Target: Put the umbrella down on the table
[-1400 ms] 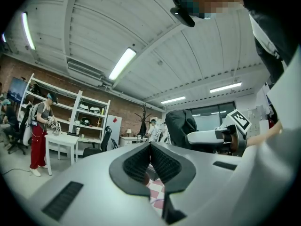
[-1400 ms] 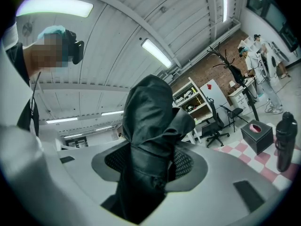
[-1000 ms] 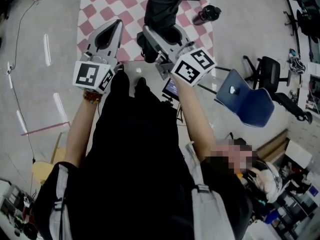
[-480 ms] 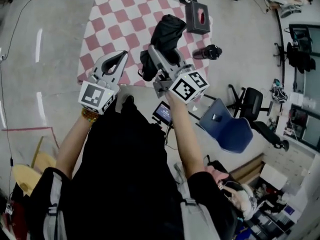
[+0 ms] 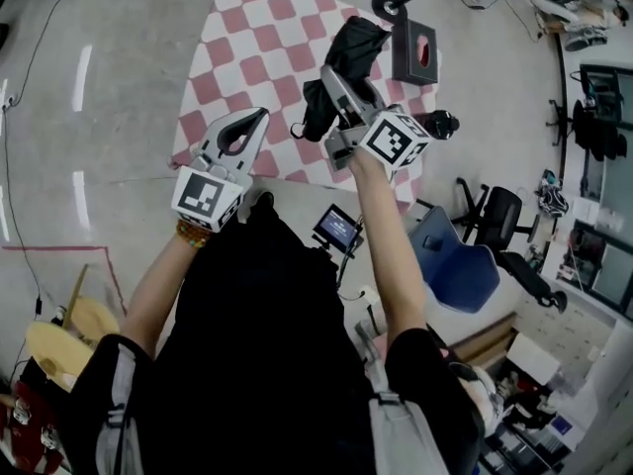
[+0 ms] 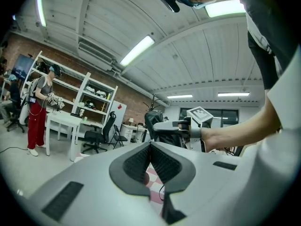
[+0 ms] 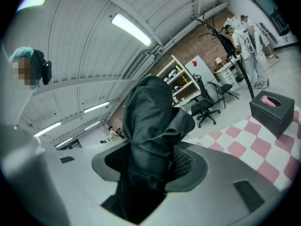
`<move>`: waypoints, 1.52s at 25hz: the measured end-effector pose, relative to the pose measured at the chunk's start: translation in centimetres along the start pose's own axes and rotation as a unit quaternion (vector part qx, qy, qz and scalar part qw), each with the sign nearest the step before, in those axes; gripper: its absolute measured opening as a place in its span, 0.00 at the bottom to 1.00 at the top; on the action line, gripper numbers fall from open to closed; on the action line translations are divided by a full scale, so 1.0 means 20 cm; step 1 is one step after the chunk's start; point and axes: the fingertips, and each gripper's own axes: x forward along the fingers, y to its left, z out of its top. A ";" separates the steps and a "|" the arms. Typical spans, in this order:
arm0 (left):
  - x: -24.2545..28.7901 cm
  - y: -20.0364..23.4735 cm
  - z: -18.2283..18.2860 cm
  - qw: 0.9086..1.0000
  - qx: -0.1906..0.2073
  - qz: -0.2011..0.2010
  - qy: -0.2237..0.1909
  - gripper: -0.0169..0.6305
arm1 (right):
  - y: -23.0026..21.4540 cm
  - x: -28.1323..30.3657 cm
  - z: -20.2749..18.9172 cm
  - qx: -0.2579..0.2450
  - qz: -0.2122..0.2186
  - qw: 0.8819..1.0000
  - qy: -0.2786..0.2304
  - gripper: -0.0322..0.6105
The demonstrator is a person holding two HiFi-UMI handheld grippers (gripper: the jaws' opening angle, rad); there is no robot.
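Right gripper (image 5: 331,75): clenched on the folded black umbrella (image 5: 346,52); in its own view the jaws (image 7: 150,163) press in on the dark fabric from both sides.
Umbrella: held aloft in the right gripper's jaws, its bunched canopy (image 7: 153,119) jutting out past the jaw tips, above the table.
Left gripper (image 5: 253,121): jaws closed pad to pad (image 6: 150,147) with nothing between them, held level beside the right gripper, on its left.
Table (image 5: 247,38): covered in pink-and-white checks, spread below and ahead of both grippers.
Tissue box (image 5: 413,49): dark, on the table ahead of the right gripper and to its right (image 7: 273,108).
Bottle (image 5: 435,124): black, lying just right of the right gripper's marker cube.
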 end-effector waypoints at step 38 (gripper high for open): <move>0.06 0.64 -0.15 0.999 0.004 0.027 0.027 0.05 | -1.09 0.99 -0.58 0.151 -0.183 0.951 0.197 0.40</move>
